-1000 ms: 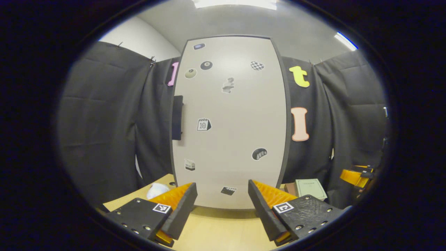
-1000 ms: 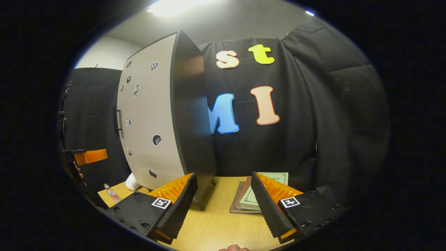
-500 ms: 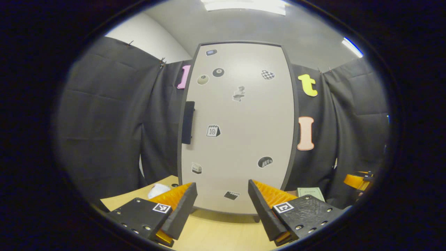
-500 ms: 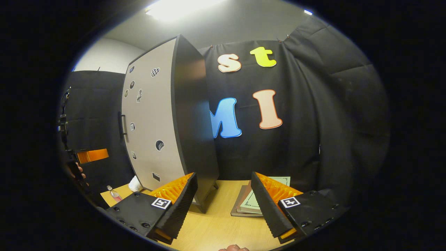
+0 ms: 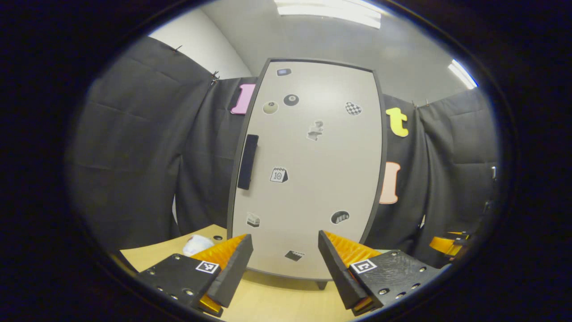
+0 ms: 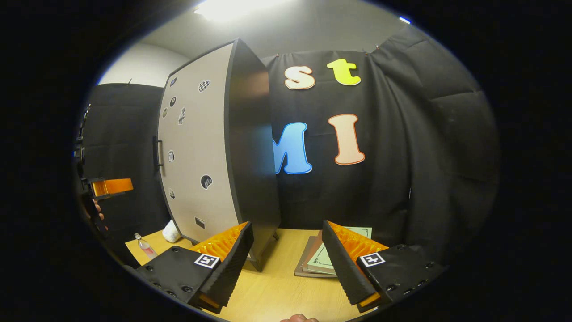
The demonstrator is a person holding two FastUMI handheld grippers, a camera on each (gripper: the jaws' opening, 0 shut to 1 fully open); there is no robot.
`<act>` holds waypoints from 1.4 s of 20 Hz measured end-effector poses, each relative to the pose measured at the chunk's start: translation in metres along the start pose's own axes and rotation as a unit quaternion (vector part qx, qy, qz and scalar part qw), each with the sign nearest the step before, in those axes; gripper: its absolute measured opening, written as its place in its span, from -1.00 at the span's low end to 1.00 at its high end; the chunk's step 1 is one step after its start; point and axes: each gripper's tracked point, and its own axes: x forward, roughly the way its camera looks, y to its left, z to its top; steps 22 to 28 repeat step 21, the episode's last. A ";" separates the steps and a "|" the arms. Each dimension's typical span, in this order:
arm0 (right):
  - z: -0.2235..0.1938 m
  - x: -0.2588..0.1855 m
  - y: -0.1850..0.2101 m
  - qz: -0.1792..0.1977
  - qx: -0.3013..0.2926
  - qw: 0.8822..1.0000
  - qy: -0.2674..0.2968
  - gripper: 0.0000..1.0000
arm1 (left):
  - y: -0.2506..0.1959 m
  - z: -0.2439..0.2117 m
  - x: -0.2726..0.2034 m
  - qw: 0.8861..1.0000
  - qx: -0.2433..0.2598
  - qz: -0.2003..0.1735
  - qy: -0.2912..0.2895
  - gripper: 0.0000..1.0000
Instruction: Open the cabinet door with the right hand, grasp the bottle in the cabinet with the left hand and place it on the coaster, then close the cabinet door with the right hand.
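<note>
- In the right gripper view, a small clear plastic bottle (image 6: 144,245) with a pale cap stands on the light wooden bench (image 6: 277,286) at far left, its long axis tilted in the fisheye, cap up.
- The tall grey cabinet door (image 5: 308,170) with stickers is shut, long axis upright, black handle (image 5: 247,162) on its left edge.
- Left hand-held gripper (image 5: 285,255): wide open, empty.
- Right hand-held gripper (image 6: 287,250): wide open, empty.

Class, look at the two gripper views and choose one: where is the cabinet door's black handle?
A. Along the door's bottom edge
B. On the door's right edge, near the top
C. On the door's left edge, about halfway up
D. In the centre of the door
C: in the left gripper view the black handle sits at the left edge of the cabinet door, about mid-height.
</note>
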 end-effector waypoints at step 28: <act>-0.007 0.008 0.031 0.008 -0.005 0.999 0.036 0.96 | 0.010 -0.013 -0.026 1.000 0.013 0.007 0.021 0.77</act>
